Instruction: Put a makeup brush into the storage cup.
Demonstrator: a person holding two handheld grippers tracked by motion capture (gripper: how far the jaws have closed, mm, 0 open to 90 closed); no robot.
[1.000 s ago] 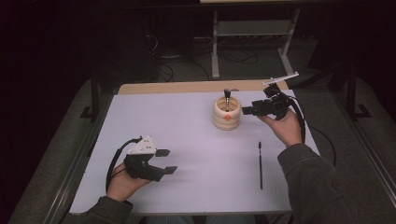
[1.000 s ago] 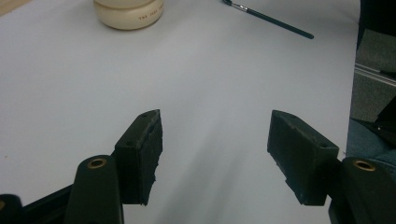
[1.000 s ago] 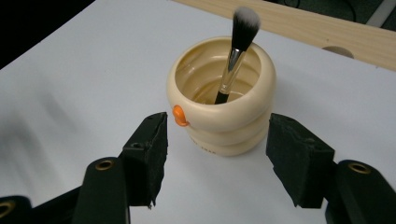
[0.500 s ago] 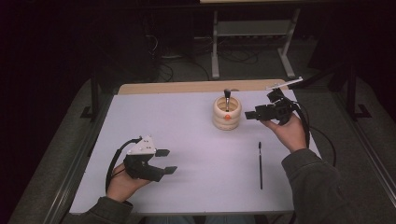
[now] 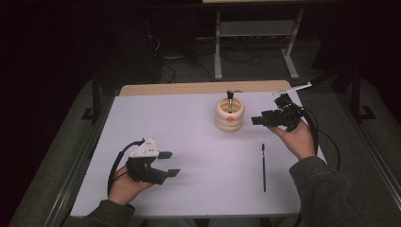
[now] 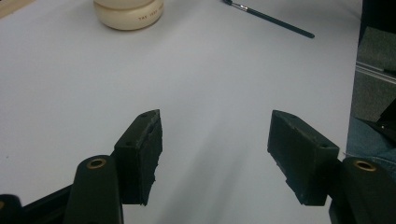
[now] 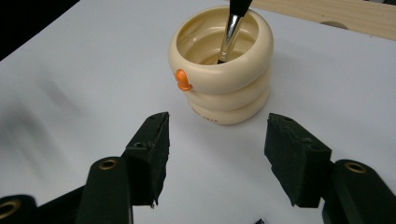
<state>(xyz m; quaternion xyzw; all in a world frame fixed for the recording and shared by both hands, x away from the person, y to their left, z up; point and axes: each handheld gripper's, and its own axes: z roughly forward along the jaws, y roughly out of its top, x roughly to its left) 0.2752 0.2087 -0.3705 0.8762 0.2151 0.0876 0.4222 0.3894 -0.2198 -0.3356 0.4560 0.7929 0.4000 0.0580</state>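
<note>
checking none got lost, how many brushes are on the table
2. One brush stands in the cream ringed cup near the table's far edge; the other brush lies flat on the white table, nearer the person's right hand. None seems hidden.

Both tools held apart over the desk, jaws empty

Left tool (image 5: 168,163) sits low at the desk's (image 5: 189,142) near-left corner, jaws spread. Right tool (image 5: 257,120) hovers toward the far-right edge, jaws parted with nothing between them, having just been closing slightly.

A white-topped table (image 5: 189,123) with a wooden far edge is seen. A cream ringed pot (image 5: 229,115) and a dark brush (image 5: 263,167) are laid directly on it, well apart.
</note>
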